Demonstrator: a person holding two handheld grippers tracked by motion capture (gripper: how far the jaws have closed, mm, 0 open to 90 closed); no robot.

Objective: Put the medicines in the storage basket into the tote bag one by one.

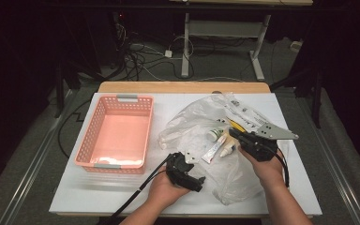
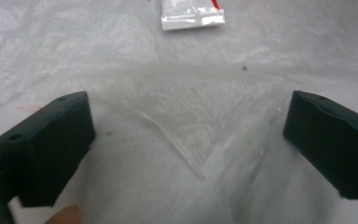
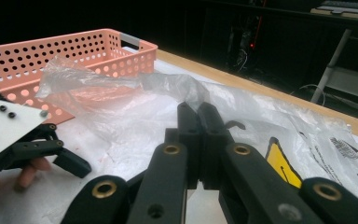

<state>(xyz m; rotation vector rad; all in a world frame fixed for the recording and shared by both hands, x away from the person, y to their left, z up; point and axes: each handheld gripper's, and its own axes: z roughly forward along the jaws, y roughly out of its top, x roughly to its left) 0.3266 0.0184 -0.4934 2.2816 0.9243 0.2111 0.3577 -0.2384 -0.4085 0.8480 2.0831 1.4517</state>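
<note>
The left gripper stands wide open just over a clear plastic bag, its two black pads well apart with only a flat fold of film between them and nothing pinched. The right gripper is shut on the bag, its jaws pressed together on a pinch of the film near the bag's upper right part, beside the items inside. In the high view the bag lies crumpled across the right half of the white table, with the left gripper at its near left edge and the right gripper over its middle. Inside or under the film lie a small white tube, a small bottle and a round-capped bottle; a sachet end shows ahead of the left pads. A pink basket stands empty to the left, apart from the bag. The bag looks very light, limp and slippery: it will sag and slide rather than keep a shape, and a pinch on a single layer may slip out. A gathered fold or the rim of the mouth seems the better hold for the left gripper, opposite the right one's pinch, so the two can spread the opening. The items inside look light and rigid and would likely shift or tumble if the film is lifted unevenly.
</note>
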